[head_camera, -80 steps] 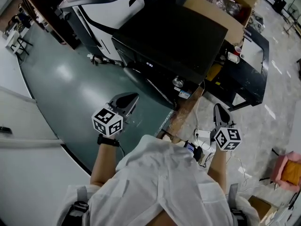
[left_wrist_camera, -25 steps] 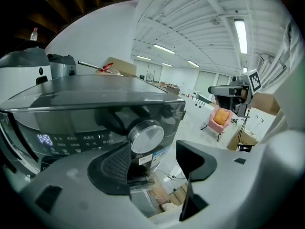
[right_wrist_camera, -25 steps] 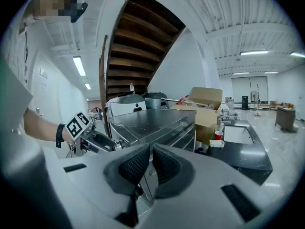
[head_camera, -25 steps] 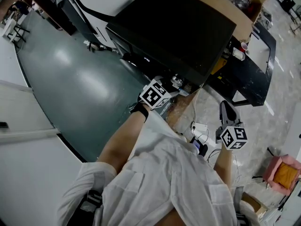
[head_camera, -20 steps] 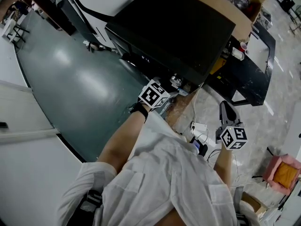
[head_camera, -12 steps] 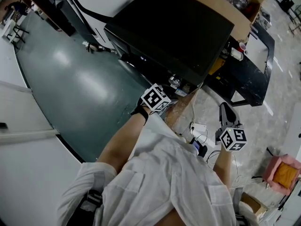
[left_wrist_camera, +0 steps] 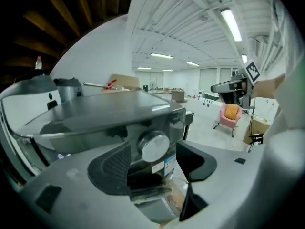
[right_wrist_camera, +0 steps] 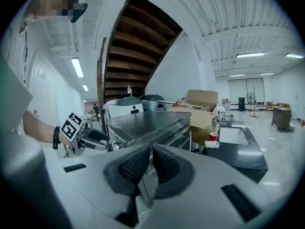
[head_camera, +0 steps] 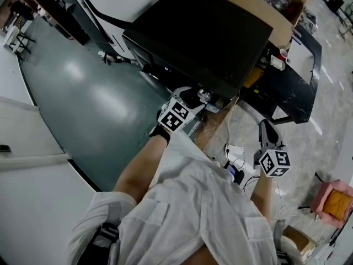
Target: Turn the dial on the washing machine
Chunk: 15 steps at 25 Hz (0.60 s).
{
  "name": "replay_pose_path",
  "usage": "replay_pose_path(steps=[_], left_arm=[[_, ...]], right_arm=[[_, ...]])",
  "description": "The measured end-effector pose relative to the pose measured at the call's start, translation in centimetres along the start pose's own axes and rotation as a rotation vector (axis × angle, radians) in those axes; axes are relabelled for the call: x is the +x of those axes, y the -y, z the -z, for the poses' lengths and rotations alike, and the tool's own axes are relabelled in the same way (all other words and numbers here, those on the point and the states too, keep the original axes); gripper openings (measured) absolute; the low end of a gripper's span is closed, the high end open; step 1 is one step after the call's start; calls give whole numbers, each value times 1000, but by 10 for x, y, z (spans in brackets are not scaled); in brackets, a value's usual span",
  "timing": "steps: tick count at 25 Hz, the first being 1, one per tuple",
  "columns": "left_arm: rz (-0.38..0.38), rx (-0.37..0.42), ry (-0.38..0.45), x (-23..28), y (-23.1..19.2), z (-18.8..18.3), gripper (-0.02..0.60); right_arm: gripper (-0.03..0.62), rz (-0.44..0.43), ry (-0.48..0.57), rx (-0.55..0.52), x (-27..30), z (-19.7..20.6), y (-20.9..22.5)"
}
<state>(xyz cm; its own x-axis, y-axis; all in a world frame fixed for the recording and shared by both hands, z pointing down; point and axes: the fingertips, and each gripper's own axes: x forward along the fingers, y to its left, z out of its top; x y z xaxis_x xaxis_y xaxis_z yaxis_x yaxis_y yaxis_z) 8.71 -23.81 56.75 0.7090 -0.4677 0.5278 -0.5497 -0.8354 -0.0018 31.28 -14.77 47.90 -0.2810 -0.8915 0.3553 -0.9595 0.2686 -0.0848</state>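
Work on the dial looks not yet begun: you must still squeeze it and turn it. In the head view, your left gripper is at the front of the washing machine, right by the small round dial. Your right gripper hangs to the right of the washing machine, well apart from it. A shiny green floor lies left of the washing machine. In the left gripper view, the dial sits between your jaws, which are spread wide and do not press on it. A pink chair stands far off to the right of the washing machine. In the right gripper view, your jaws are together with nothing in them. A cardboard box and a red cup sit behind the washing machine, and dark stairs rise above it.
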Motion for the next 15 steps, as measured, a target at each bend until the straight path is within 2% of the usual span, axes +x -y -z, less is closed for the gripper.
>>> replay_pose_path(steps=[3,8,11,15], left_arm=[[37,90,16,11,9,-9,281],[63,227,-76,25,24,2,293],[63,201,-118,27,20,14,297],[88,132,-97,26,18,14,298]], right_arm=[[24,1,1,0,-2,1,-2],[25,14,3,-1,-7,-1,0],[25,23,3,2,-10,0,1],[25,29,3,1,-12,0,2]])
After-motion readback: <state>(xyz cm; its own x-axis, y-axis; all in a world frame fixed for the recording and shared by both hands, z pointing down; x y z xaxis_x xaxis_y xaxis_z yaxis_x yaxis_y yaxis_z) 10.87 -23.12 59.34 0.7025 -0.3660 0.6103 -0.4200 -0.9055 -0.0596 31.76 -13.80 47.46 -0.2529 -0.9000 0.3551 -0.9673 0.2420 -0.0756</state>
